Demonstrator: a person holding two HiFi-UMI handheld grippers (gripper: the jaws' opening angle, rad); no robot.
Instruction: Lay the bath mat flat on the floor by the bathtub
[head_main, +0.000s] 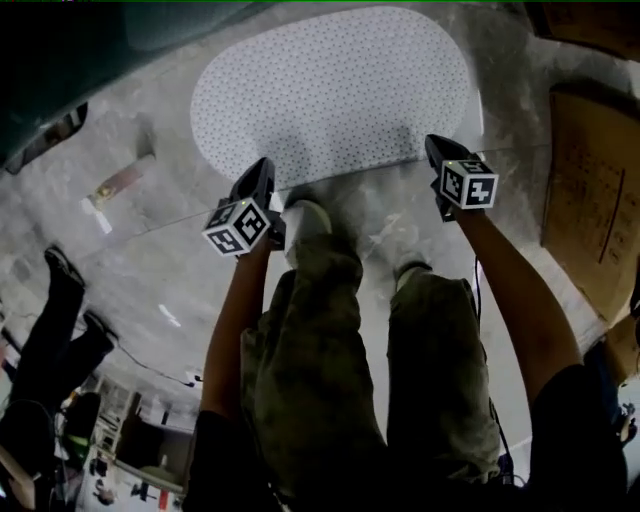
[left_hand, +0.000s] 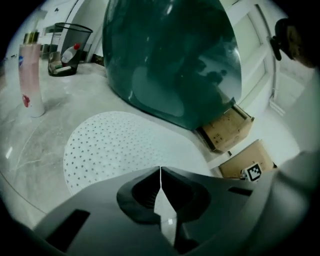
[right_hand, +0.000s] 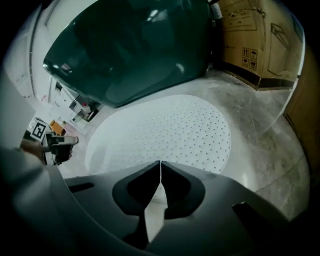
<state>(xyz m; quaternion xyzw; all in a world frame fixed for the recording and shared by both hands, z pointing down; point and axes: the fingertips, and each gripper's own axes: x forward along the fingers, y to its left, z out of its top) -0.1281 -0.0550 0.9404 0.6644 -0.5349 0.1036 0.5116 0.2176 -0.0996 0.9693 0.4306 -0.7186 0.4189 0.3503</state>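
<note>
Just beyond the closed fingers (left_hand: 150, 181), bath mat (head_main: 330, 90).

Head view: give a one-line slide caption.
Left gripper and right gripper, both shut, above the mat lying flat by the tub.

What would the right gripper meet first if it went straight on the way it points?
Most likely the mat: the right gripper, jaws together, aims down at its dotted surface, short of the tub. Depth is hard to judge.
</note>
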